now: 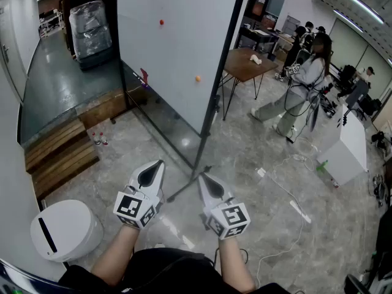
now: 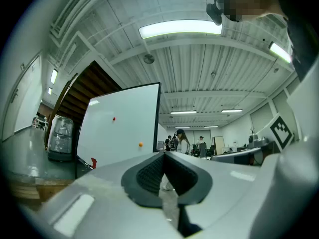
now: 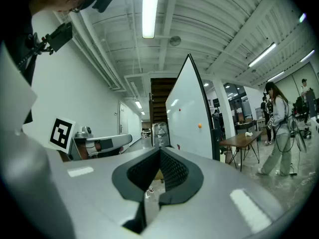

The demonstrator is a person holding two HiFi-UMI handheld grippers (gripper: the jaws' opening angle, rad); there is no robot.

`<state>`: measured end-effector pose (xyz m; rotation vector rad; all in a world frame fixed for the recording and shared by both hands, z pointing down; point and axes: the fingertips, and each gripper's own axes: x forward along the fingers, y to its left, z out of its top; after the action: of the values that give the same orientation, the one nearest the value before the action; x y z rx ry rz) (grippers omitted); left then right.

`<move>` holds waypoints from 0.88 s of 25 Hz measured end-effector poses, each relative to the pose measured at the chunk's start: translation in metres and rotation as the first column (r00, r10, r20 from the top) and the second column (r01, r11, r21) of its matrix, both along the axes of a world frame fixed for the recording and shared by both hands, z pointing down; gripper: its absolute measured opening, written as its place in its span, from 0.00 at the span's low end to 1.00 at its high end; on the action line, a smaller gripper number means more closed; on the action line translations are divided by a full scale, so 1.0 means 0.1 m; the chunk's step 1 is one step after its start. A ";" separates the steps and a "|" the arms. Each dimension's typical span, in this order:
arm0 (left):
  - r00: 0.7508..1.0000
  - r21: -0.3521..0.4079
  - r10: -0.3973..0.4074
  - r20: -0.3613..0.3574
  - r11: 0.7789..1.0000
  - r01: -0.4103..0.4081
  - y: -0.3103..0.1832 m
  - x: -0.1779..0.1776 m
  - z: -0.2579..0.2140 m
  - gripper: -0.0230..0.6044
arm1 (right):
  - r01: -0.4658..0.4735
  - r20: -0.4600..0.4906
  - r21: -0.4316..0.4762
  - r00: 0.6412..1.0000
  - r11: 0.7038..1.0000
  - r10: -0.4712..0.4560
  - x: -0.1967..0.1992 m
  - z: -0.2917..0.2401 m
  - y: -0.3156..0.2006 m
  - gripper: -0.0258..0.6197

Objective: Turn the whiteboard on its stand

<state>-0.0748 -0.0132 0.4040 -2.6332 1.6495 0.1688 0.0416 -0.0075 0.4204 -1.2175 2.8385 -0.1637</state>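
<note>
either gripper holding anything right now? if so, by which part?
Nothing is held. The left gripper and the right gripper are both shut with nothing between the jaws, and neither touches the whiteboard.

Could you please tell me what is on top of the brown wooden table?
One small pale object lies on the brown wooden table; what it is cannot be told. The tall white whiteboard covers the table's left end.

Whiteboard [image 1: 177, 48] upright on its stand [image 1: 214, 103].
White panel in a black frame, edge turned toward the viewer; a red dot [image 1: 162, 22] and an orange dot [image 1: 198, 78], perhaps magnets, on its face.
</note>
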 end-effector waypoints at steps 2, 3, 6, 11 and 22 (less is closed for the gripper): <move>1.000 -0.002 -0.001 0.003 1.000 0.001 0.00 0.00 0.02 0.04 | -0.003 -0.001 0.005 1.000 1.000 0.003 0.01 -0.01 0.00 0.05; 1.000 -0.004 -0.002 0.005 1.000 0.002 0.00 -0.01 0.02 0.04 | -0.005 -0.003 0.007 1.000 1.000 0.005 0.01 -0.02 0.00 0.05; 1.000 -0.008 -0.009 0.005 1.000 0.009 0.00 -0.03 0.02 0.04 | -0.002 -0.015 0.009 1.000 1.000 0.002 0.00 -0.02 0.00 0.05; 1.000 -0.005 -0.013 0.007 1.000 0.013 0.00 -0.03 0.02 0.04 | 0.003 -0.010 0.008 1.000 1.000 -0.003 0.00 0.00 -0.01 0.05; 1.000 -0.012 -0.009 0.011 1.000 0.009 -0.07 0.11 0.05 0.04 | 0.035 0.018 -0.004 0.999 0.999 -0.034 0.09 0.03 -0.04 0.05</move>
<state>-0.0642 -0.0205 0.4092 -2.6300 1.6648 0.1448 0.0507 -0.0117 0.4232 -1.1621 2.8463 -0.1822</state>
